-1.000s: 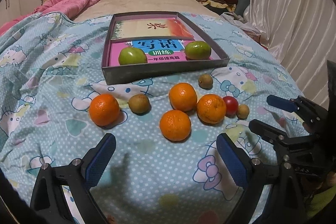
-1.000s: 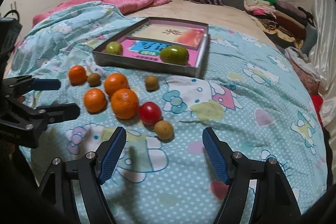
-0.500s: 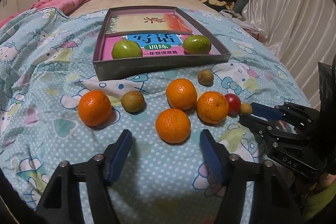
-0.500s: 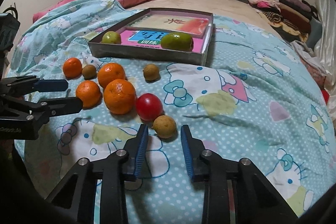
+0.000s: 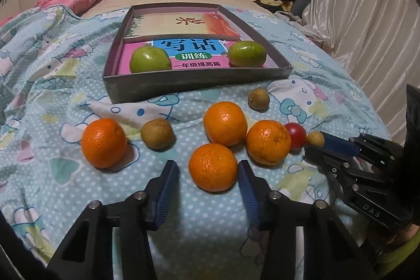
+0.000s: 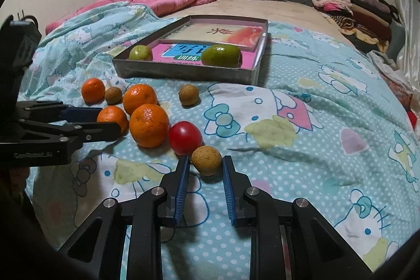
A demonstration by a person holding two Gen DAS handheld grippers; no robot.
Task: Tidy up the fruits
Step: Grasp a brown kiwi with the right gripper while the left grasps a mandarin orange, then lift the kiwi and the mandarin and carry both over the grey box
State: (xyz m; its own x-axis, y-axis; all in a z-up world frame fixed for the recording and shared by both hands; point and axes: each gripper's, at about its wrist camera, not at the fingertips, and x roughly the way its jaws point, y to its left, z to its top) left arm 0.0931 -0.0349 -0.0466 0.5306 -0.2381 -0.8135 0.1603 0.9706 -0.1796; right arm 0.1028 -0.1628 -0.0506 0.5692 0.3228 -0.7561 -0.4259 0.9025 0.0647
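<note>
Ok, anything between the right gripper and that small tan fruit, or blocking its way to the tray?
Nothing visible: the right gripper is open around the small tan fruit. The red fruit sits beside it, and the path to the tray looks open.

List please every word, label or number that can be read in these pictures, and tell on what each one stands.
"写话" on the blue panel of the pink workbook in the gray box.
"训练" in the green oval on the same cover.
"一年级提高篇" along that cover's lower edge.
"DAS" on the body of the right gripper, seen from the left wrist view.
A red brush character on the pale book behind: not legible.
Lettering on the left gripper body: too blurred.
</note>
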